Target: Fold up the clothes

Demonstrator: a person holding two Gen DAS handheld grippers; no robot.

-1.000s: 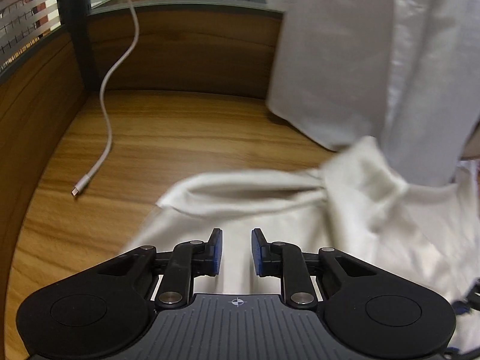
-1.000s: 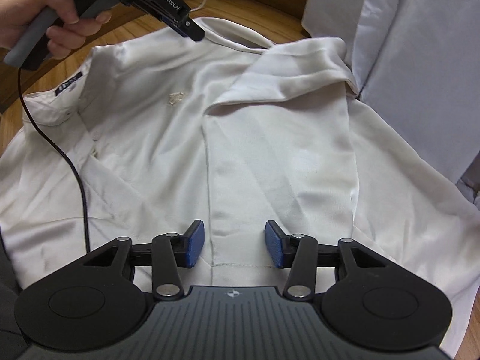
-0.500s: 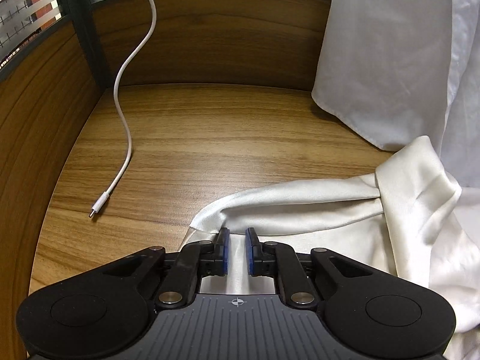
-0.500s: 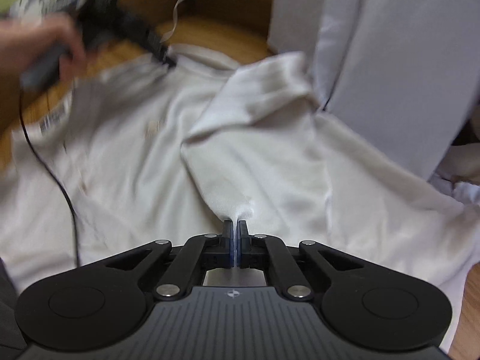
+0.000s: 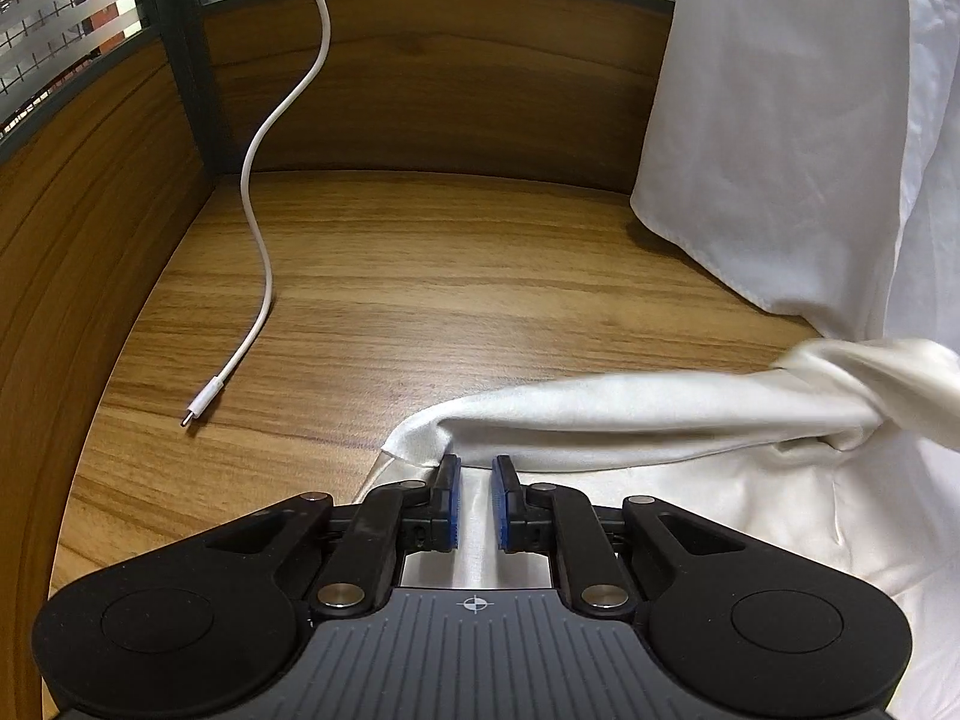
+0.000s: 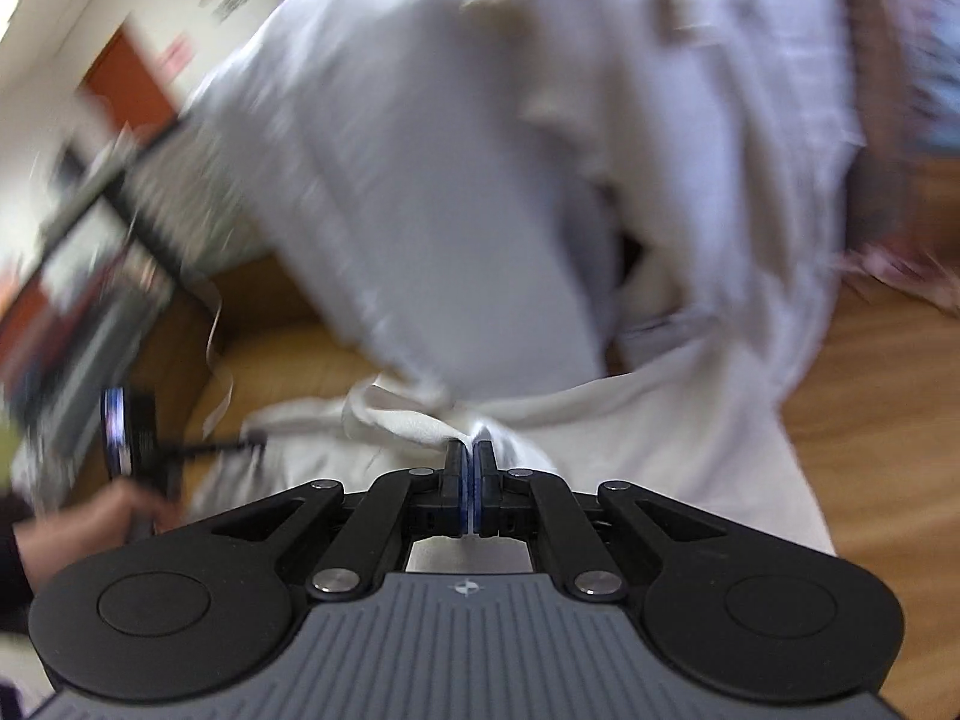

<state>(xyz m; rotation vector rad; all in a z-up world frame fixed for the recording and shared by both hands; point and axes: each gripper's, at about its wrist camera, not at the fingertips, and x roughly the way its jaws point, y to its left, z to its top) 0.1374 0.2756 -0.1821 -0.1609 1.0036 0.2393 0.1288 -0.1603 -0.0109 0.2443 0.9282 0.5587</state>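
A: Start with the left wrist view. What is the left gripper (image 5: 476, 471) doing?

B: Its blue pads (image 5: 451, 501) stand a narrow gap apart, with cream fabric of the shirt (image 5: 630, 420) running between them. Whether the pads actually press on the cloth, I cannot tell.

A: And where does the shirt lie?

B: On the wooden table (image 5: 420, 300), at the lower right of the view. A rolled fold of it stretches from just ahead of the fingertips out to the right edge, where it bunches up and blurs. Behind it a white cloth (image 5: 780, 120) hangs down onto the table's far right.

A: Anything else on the table?

B: A white cable (image 5: 264, 240) snakes down from the top and ends in a plug, well apart from the shirt on the left.

A: Now the right wrist view.

B: It is heavily blurred. The right gripper (image 6: 468, 456) has its pads pressed together, pinching a peak of the shirt (image 6: 420, 426) at the tips. The fabric bunches there, with the white cloth (image 6: 450, 180) filling the frame behind. At the lower left, a hand (image 6: 78, 528) grips the other gripper's handle.
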